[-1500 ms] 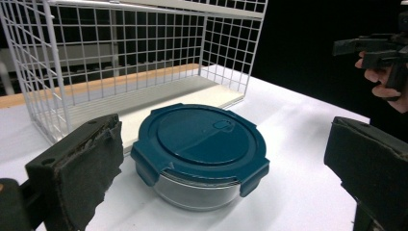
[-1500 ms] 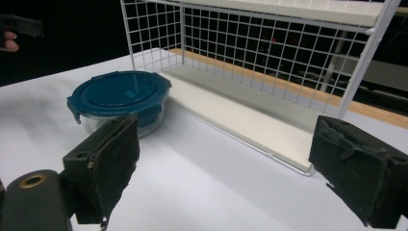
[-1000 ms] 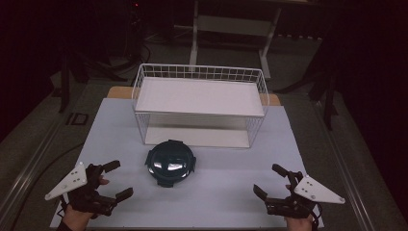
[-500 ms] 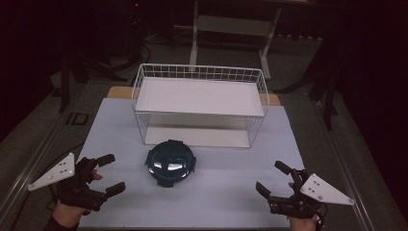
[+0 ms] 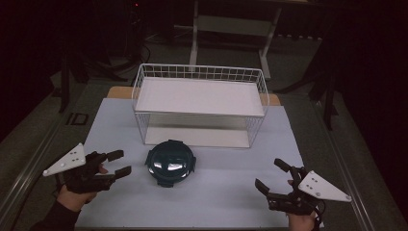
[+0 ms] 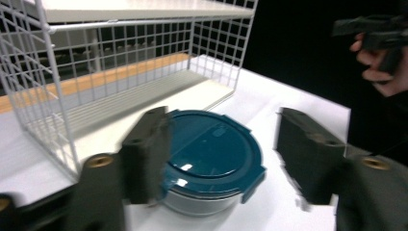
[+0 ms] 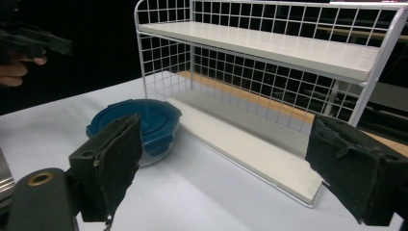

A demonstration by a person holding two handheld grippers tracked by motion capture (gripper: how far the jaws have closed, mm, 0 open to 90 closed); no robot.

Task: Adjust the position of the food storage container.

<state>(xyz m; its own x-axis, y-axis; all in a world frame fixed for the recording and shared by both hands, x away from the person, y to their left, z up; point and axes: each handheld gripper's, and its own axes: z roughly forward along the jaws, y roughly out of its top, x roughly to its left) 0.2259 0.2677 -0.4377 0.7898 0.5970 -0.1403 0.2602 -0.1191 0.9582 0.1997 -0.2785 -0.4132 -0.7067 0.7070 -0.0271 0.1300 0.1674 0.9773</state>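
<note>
Just in front of the white wire shelf rack (image 5: 200,103), on the white table (image 5: 226,192), sits a round container with a dark teal snap-on lid (image 5: 171,162), close to the rack's lower shelf but not under it. To the left of the container, the left gripper (image 5: 119,162) points toward it from near by, its two black jaws spread apart with nothing between them; the left gripper view looks straight over those jaws at the container (image 6: 211,159), whose lid looks shut, with locking tabs at its rim. Well to the right of the container, near the table's front edge, the right gripper (image 5: 273,175) hangs with its jaws also wide apart and empty, aimed loosely toward the rack and the container (image 7: 137,126). Neither gripper touches anything. This reads as the approach step, before any grasp: the left gripper appears to be lining up on the container. The next move likely calls for bringing the spread jaws in around the container's rim or a lid tab, level with it, then closing firmly enough that the smooth lid does not slip, perhaps with the right gripper coming across to steady the other side.
</note>
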